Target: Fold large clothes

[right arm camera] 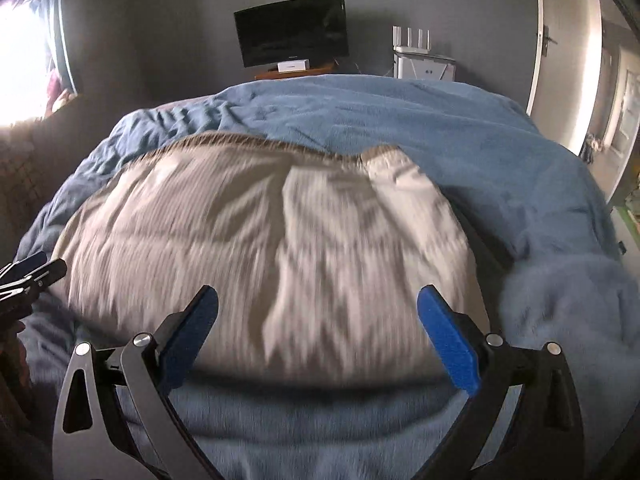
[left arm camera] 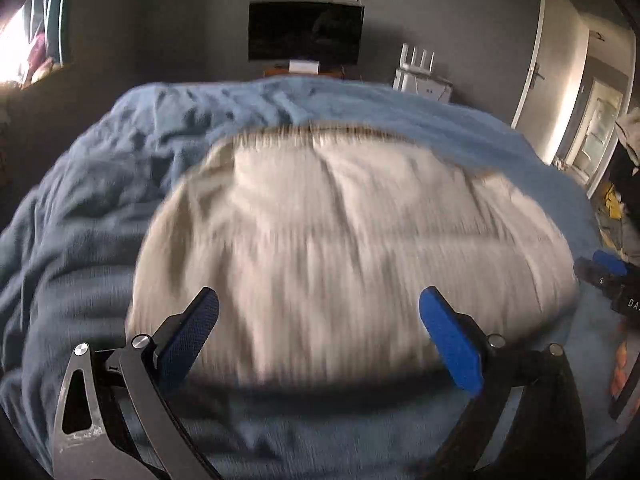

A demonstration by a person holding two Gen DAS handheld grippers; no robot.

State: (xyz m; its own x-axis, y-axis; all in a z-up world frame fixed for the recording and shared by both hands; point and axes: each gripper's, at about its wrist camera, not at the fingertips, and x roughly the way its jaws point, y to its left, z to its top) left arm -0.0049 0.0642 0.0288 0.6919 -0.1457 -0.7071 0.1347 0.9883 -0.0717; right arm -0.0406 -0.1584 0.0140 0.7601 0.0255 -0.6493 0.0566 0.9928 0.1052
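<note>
The cream garment is lying spread on the blue bed cover, ready for folding. Both the left hand-held gripper and right hand-held gripper are hovering wide open at its near edge, gripping nothing.

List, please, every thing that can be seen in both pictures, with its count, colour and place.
Ribbed beige cloth garment: one, beige, spread flat on the middle of the bed.
Fluffy blue blanket: one, blue, covers the bed under the garment.
Flat black television screen: one, black, at the far grey wall.
Small white box: one, white, below the television.
White router with antennas: one, white, right of the television.
White door: one, white, far right, open.
Bright window: one, far left.
Left tool: one, black with blue pads, open, empty, near the garment's near edge.
Right tool: one, same colours, open, empty.
</note>
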